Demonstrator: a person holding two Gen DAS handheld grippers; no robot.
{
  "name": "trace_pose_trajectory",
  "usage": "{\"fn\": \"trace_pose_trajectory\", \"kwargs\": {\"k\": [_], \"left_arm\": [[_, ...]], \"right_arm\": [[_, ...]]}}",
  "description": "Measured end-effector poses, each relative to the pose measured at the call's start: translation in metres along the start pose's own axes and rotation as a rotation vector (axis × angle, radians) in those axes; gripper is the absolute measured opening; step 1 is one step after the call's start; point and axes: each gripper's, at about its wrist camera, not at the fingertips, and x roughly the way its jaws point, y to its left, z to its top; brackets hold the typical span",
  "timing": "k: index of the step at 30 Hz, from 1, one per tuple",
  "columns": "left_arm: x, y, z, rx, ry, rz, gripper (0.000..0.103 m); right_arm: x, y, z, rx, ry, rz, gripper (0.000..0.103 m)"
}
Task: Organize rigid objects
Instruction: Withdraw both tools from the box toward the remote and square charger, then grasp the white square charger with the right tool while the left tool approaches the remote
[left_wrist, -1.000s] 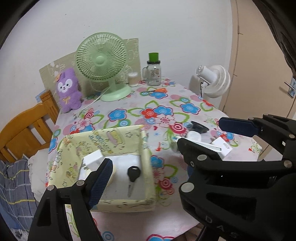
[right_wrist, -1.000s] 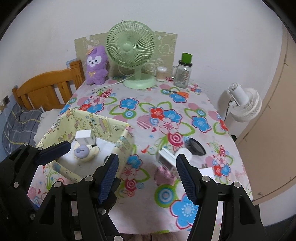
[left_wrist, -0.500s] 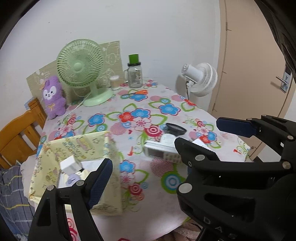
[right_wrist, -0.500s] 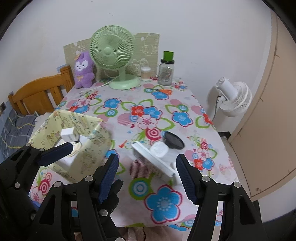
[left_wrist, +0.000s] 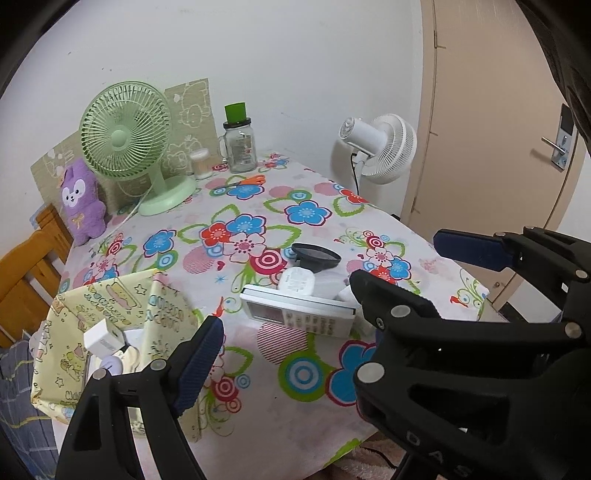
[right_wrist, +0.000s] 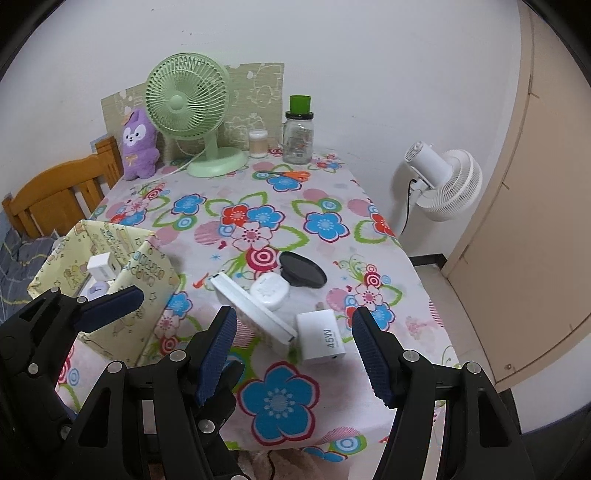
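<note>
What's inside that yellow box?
In the yellow box: a white charger cube and a small lilac round thing. Its near wall hides the rest of the floor.

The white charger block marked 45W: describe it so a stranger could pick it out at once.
Start at the floral tablecloth and go to the cluster of small things near its front right edge. Beside the long white remote control lies the charger block, boxy and white. It alone bears "45W" in grey print; the rounded white adapter nearby does not.

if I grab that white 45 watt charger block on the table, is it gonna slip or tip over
The 45W charger looks smooth and glossy, so it may slip slightly. It lies flat on the tablecloth, so tipping seems unlikely. Its boxy, rigid shape should suit the right gripper.
</note>
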Motion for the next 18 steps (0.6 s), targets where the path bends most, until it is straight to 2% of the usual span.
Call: {"fn": "trace_pose_trajectory", "kwargs": {"k": [7, 12, 18], "left_arm": [[0.015, -0.005, -0.005, -0.018, 0.02, -0.015, 0.089], [0.031, -0.006, -0.012, -0.023, 0.007, 0.022, 0.091], [0.054, -0.005, -0.022, -0.055, 0.027, 0.015, 0.093]], "right_arm": [[0.016, -0.011, -0.007, 0.011, 0.019, 0.005, 0.068], [0.028, -0.014, -0.014, -0.002, 0.0, 0.004, 0.068], [0.052, -0.023, -0.025, 0.009, 0.028, 0.0, 0.069]]}}
